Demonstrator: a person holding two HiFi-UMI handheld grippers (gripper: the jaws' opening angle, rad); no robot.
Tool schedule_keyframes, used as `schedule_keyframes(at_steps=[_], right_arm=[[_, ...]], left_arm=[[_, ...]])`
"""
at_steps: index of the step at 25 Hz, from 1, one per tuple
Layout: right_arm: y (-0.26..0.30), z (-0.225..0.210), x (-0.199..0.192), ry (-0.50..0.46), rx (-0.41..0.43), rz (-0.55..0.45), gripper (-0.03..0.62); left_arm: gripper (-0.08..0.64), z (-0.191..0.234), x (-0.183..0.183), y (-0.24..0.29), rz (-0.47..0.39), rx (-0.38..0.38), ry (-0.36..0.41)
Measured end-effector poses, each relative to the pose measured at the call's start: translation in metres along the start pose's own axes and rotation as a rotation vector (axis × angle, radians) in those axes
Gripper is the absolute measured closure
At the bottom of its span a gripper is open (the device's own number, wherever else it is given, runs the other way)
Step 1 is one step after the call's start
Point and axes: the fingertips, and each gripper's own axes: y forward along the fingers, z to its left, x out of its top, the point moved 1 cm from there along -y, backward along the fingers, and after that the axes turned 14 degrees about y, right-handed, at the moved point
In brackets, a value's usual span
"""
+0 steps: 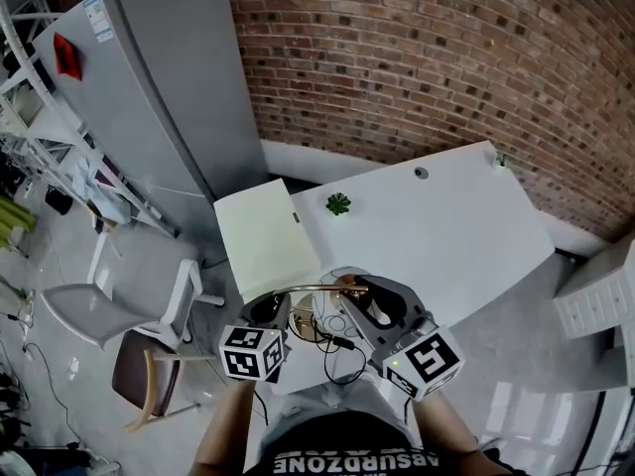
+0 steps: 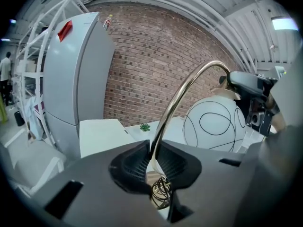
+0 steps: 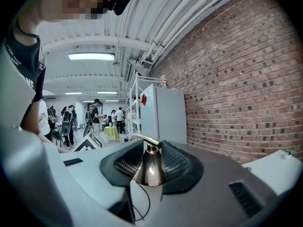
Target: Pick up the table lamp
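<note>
The table lamp has a curved gold arm (image 2: 185, 92), a white globe shade (image 2: 215, 124) with thin black lines, and a brass cap (image 3: 149, 168) on top of the globe. It stands at the near edge of the white table (image 1: 446, 226). My left gripper (image 2: 152, 161) is shut on the low end of the gold arm; it sits at the lamp's left in the head view (image 1: 266, 310). My right gripper (image 3: 150, 161) is shut on the brass cap, with the globe just below it, and shows at the lamp's right (image 1: 365, 297). A coiled black cord (image 2: 161, 190) lies under the left jaws.
A pale rectangular board (image 1: 266, 236) lies at the table's left end, and a small green plant (image 1: 338, 203) sits beside it. A grey cabinet (image 1: 159, 77) stands against the brick wall. A white chair (image 1: 109, 305) is on the floor to the left. People stand far off (image 3: 97, 115).
</note>
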Motion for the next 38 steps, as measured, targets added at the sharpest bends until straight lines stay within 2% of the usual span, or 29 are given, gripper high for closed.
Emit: schedule_keyframes(at_steps=[6, 15, 19, 24, 38], right_arm=[[0.000, -0.001, 0.000, 0.010, 0.022, -0.022, 0.479], [0.000, -0.001, 0.001, 0.010, 0.037, -0.052, 0.479], [0.000, -0.001, 0.002, 0.009, 0.041, -0.039, 0.482], [-0.004, 0.000, 0.003, 0.012, 0.057, -0.046, 0.488], [-0.008, 0.002, 0.004, 0.000, 0.106, 0.002, 0.491]], left_arm=[[0.522, -0.001, -0.001, 0.000, -0.039, 0.049, 0.047], [0.522, 0.001, -0.006, 0.003, -0.066, 0.047, -0.041], [0.522, 0.000, -0.006, 0.003, -0.036, 0.051, 0.002], [0.525, -0.001, -0.005, 0.002, -0.012, 0.020, -0.058], [0.525, -0.010, -0.008, -0.006, 0.042, 0.053, 0.006]])
